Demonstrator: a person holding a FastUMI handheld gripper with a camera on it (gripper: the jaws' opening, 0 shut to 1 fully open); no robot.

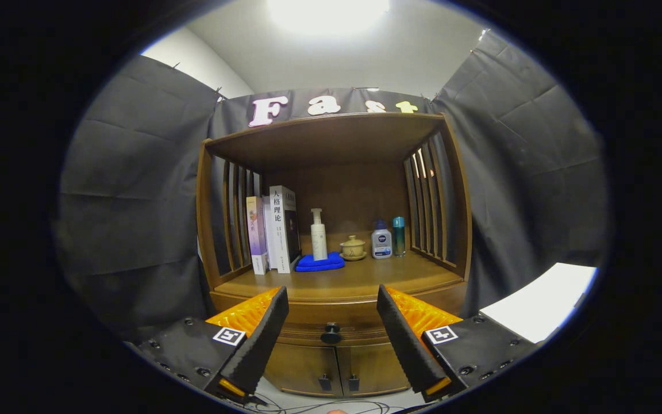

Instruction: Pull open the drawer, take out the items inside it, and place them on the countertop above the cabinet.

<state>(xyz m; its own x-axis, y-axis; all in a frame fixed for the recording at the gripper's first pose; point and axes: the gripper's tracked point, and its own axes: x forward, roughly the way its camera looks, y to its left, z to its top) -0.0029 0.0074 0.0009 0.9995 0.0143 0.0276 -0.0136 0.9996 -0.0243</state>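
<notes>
A wooden cabinet stands straight ahead, with its drawer (331, 319) closed under the countertop (360, 283). The drawer's round dark knob (331, 333) lies beyond my gripper (332, 310), between the two fingers in line of sight and some way off. The gripper is open, with nothing between its fingers. What is inside the drawer is hidden.
On the countertop stand several books (273, 230), a white pump bottle (319, 235) on a blue cloth (320, 263), a small lidded cup (353, 248), a white bottle (381, 241) and a teal bottle (399, 236). Two small doors (337, 368) sit under the drawer. Slatted sides flank the shelf.
</notes>
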